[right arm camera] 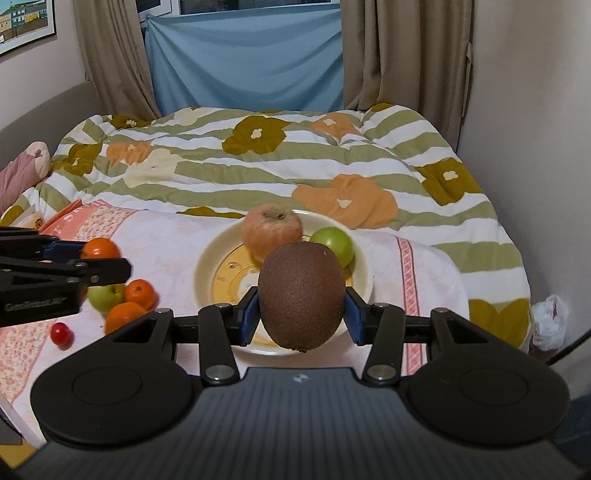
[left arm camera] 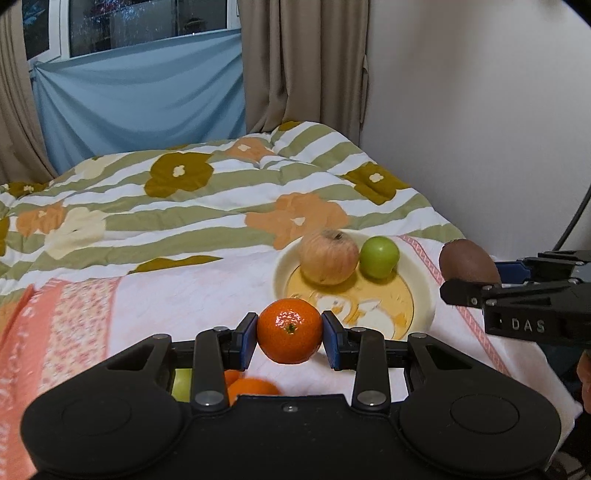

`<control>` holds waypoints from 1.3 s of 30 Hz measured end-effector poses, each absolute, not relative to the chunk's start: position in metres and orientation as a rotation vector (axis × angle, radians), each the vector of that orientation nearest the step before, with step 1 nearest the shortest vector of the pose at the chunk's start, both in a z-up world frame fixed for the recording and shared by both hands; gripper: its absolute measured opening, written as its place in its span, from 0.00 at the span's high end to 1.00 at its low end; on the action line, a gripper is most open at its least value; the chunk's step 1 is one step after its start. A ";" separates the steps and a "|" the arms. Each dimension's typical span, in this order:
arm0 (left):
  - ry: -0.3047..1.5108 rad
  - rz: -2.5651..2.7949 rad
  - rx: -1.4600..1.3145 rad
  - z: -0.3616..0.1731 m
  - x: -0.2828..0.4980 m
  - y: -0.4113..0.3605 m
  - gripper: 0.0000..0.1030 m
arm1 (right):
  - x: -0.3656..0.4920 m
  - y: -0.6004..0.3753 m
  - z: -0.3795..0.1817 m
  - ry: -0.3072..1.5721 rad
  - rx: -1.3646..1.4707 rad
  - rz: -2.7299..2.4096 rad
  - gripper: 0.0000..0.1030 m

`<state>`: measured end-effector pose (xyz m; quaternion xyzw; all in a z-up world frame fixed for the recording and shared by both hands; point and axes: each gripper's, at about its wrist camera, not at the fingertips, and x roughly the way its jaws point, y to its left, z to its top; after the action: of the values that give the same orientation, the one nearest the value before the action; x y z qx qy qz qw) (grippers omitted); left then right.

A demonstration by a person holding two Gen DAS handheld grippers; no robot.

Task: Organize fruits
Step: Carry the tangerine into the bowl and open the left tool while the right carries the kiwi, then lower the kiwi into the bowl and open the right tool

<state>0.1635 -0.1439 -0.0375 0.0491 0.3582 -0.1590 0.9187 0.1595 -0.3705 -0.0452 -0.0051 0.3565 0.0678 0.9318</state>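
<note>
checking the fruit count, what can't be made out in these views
- Left wrist view: loose fruit pile mostly hidden behind the left gripper holding a mandarin.
- Right wrist view: kiwi in the right gripper covers part of the plate.

A glossy, dimpled skin is shown by the mandarin (left arm camera: 289, 331), a matt, rough one by the kiwi (right arm camera: 301, 295). The plate (right arm camera: 207, 266) looks glazed and smooth, the quilt (right arm camera: 280, 173) soft cloth.

A flowered quilt (right arm camera: 295, 162) covers the bed below blue cloth (right arm camera: 243, 62), beige curtains (right arm camera: 110, 55) and a framed picture (right arm camera: 26, 22).
</note>
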 end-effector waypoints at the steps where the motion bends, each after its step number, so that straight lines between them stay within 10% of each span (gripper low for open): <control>1: 0.740 -0.327 0.099 -0.040 0.170 -0.150 0.61 | 0.165 -0.375 -0.047 0.732 -0.011 0.146 0.40; 24: 0.898 -0.277 0.239 -0.119 0.271 -0.218 0.60 | 0.238 -0.410 -0.100 0.838 -0.026 0.255 0.40; 29: 0.881 -0.287 0.234 -0.111 0.268 -0.218 0.19 | 0.239 -0.411 -0.100 0.845 -0.033 0.266 0.40; 39: 0.866 -0.221 0.155 -0.079 0.239 -0.191 0.17 | 0.238 -0.410 -0.099 0.853 -0.049 0.286 0.40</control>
<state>0.2392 -0.1913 -0.0794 0.0751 0.4185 -0.1068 0.8988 0.2381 -0.4097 -0.0992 -0.0236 0.4121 0.1382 0.9003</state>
